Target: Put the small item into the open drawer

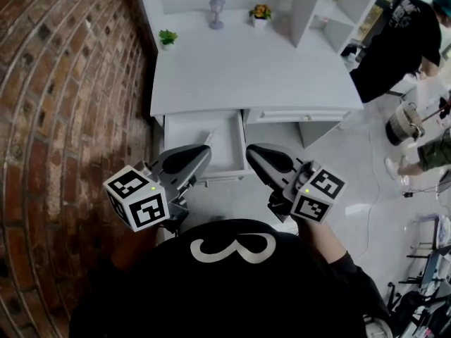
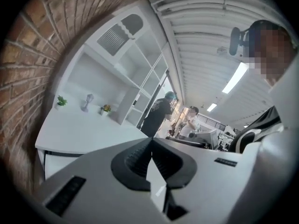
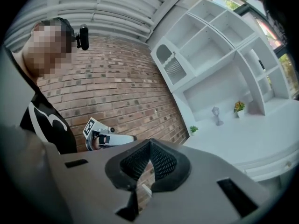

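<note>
The left tool [image 1: 199,156] and the right tool [image 1: 255,153] are held side by side at lower centre of the head view, clear of the bench [image 1: 254,76]. In each tool's own view the 2 jaws are seen pressed together at the tips, with nothing between them; both tools are closed and empty.

The drawer [image 1: 189,143] is pulled open below the bench's front edge, just above the left tool in the frame. 1 slim pale item [image 1: 209,138] is seen lying inside the drawer near its right wall; its kind cannot be made out.

Along the bench's far edge 3 things are noted: a green plant [image 1: 168,38] at upper left, and a grey ornament [image 1: 216,13] and a potted flower [image 1: 261,14] at upper centre. A brick wall [image 1: 63,97] fills the left side of the frame.
</note>
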{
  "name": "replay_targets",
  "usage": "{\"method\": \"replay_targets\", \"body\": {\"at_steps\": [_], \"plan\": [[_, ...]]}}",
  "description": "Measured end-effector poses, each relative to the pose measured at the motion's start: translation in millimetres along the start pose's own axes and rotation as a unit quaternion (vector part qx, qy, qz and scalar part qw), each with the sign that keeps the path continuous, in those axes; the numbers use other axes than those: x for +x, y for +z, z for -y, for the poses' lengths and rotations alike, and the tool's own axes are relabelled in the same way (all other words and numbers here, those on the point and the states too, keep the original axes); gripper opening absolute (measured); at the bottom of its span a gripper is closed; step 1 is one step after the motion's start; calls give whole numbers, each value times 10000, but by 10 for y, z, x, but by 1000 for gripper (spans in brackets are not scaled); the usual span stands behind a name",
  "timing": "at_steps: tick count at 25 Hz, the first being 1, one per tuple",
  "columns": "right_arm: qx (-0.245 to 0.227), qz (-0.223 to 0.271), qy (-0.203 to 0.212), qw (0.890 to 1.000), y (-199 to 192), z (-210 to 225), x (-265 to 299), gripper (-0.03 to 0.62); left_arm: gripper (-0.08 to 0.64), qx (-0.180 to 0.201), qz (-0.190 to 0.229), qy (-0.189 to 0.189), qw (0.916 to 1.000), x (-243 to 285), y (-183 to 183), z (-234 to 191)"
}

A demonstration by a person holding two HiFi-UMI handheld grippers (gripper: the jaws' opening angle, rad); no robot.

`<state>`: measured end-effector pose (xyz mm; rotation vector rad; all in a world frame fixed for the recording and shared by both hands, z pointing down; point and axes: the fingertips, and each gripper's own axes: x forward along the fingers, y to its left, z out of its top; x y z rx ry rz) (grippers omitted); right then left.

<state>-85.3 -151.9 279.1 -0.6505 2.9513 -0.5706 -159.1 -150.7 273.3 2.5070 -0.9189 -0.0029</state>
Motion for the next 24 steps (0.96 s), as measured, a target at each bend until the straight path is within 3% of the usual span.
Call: {"method": "replay_targets", "body": {"at_steps": [9, 24], "plan": [[-107, -34, 41, 9999, 0, -106, 45, 8, 3, 162, -85, 84, 9998, -55, -89, 2], [-85, -230, -116, 9996, -220, 44, 128, 8, 3, 23, -150, -157, 9998, 62, -209, -148]]}}
